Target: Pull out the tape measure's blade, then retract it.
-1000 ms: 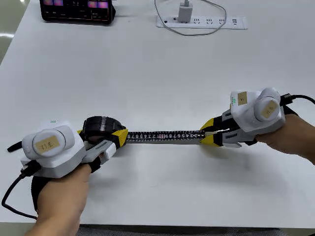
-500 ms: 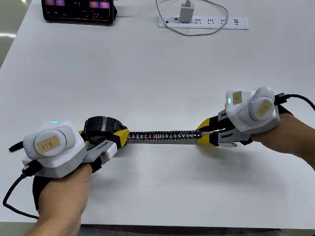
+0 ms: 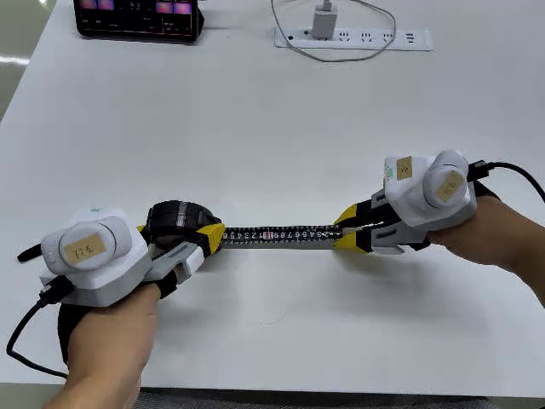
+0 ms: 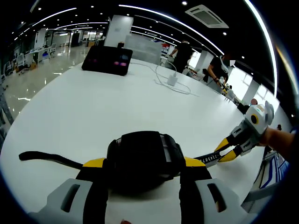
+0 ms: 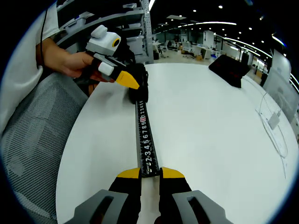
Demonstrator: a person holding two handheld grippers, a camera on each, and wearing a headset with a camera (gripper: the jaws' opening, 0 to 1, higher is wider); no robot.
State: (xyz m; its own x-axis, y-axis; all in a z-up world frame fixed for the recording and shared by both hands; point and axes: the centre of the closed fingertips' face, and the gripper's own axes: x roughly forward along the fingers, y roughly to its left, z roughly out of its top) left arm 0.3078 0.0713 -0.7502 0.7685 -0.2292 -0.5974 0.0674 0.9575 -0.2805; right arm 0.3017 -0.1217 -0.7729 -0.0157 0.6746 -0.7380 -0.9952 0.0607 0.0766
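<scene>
A: What are we doing with the right gripper (image 5: pixel 149 175)?

B: We are pinching the free end of the blade (image 5: pixel 145 140) between its two yellow-tipped jaws. They are pressing in on the strip from both sides.

A: And the left gripper (image 4: pixel 144 163)?

B: We are clamping its jaws on the black tape measure (image 4: pixel 145 156), one yellow tip sitting on each side of the case. In the head view the case is resting on the white table (image 3: pixel 255 128), at the front left.

A: How is the blade lying?

B: It is running straight from the case to the right jaws, drawn out, with its numbered face pointing up. It is stretching just above the table top, and we cannot tell whether it is touching the surface.

A: What are we seeing further out?

B: Our hands are gripping the white gripper bodies, the left hand (image 3: pixel 106 341) low at the near edge and the right hand (image 3: pixel 494 239) coming in from the right. A black cable (image 3: pixel 21 336) is trailing from the left gripper. At the far edge, well apart from the work, a white power strip (image 3: pixel 375 38) is lying with a charger (image 3: pixel 322 19) plugged in and a white cord (image 3: pixel 341 55) looping around it. A dark screen (image 3: pixel 136 17) is glowing at the far left.
</scene>
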